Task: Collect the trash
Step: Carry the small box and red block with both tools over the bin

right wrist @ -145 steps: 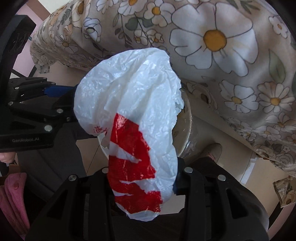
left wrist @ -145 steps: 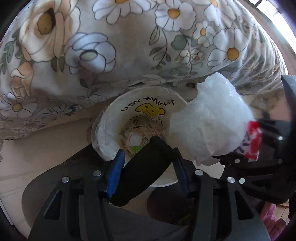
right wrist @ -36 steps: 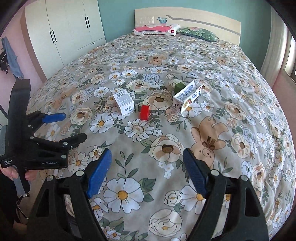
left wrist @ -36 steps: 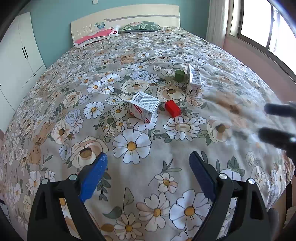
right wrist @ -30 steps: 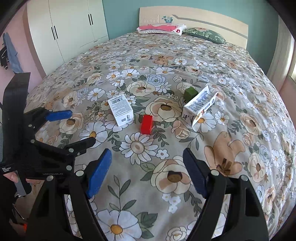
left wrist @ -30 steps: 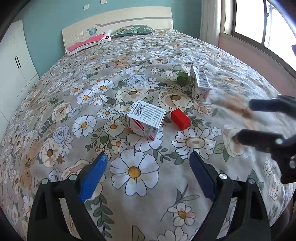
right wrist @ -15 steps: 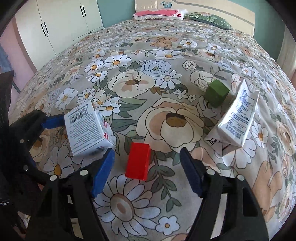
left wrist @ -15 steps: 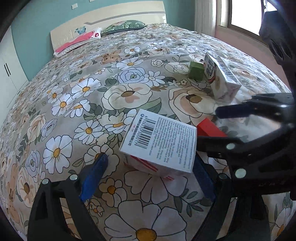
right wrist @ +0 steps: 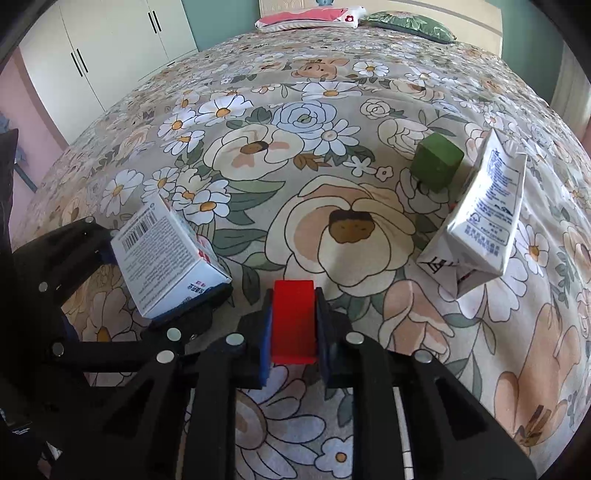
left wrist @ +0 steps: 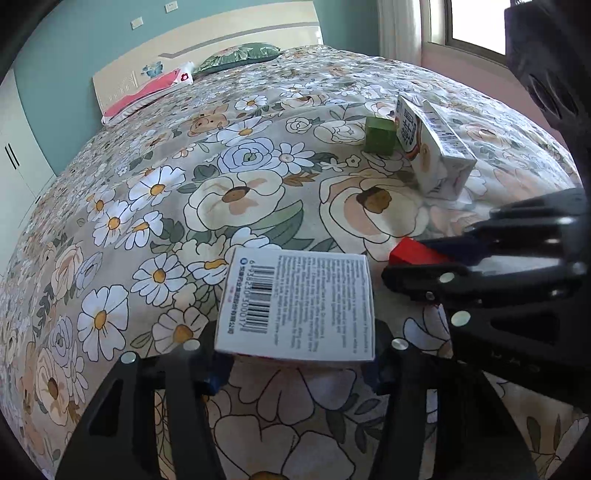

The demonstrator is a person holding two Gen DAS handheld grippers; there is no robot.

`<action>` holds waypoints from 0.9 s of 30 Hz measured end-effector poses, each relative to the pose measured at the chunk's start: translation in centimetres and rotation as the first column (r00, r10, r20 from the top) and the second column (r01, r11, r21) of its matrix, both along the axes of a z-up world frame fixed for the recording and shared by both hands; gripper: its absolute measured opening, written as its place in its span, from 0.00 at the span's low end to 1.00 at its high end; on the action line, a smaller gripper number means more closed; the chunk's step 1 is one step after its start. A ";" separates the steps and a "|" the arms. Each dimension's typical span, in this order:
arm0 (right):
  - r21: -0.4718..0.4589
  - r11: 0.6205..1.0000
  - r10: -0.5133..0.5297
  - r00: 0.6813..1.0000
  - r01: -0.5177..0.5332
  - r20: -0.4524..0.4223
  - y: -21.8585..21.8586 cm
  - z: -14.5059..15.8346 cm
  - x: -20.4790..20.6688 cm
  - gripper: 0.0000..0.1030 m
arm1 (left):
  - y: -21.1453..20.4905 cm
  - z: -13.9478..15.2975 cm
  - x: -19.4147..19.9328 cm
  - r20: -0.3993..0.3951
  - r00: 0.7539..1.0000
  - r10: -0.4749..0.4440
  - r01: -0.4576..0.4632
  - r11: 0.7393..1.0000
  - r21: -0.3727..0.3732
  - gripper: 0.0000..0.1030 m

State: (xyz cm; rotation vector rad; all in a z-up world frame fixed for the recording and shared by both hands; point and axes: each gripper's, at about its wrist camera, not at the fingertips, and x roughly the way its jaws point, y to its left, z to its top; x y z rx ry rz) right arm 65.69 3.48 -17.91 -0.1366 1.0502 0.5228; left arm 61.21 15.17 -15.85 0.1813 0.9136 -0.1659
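Observation:
On the floral bedspread [left wrist: 240, 195], a white box with a barcode [left wrist: 295, 306] sits between the fingers of my left gripper [left wrist: 293, 369]. The jaws are closing and the blue pads touch the box's two sides. The right wrist view shows that box [right wrist: 166, 258] tilted in the left gripper [right wrist: 159, 277]. My right gripper [right wrist: 293, 332] is shut on a small red block [right wrist: 293, 317], which rests on the bedspread. From the left wrist view, the red block [left wrist: 410, 253] pokes out of the right gripper [left wrist: 439, 258], just right of the box.
A green cube [right wrist: 436, 166] and a white milk carton [right wrist: 480, 221] lie further up the bed on the right, close together. Pillows [right wrist: 306, 16] rest against the headboard. White wardrobe doors [right wrist: 110, 48] stand to the left, and a window [left wrist: 476, 22] is on the right.
Both grippers have narrowed from wide open. The left one now touches the white box on both sides, and the right one has shut on the red block. Neither hand has shifted much.

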 end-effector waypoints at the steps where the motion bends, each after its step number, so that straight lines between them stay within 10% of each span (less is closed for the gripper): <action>1: 0.004 1.000 0.000 1.000 0.000 -0.001 -0.2 0.3 -0.2 0.21 | 0.4 0.2 -0.2 -0.007 1.000 0.016 -0.016 1.000 -0.016 0.55; 27: 0.082 0.996 0.005 0.958 -0.030 0.288 -12.4 24.3 -21.0 0.21 | -4.8 23.0 -19.1 0.159 0.979 0.126 -0.116 0.991 -0.074 0.55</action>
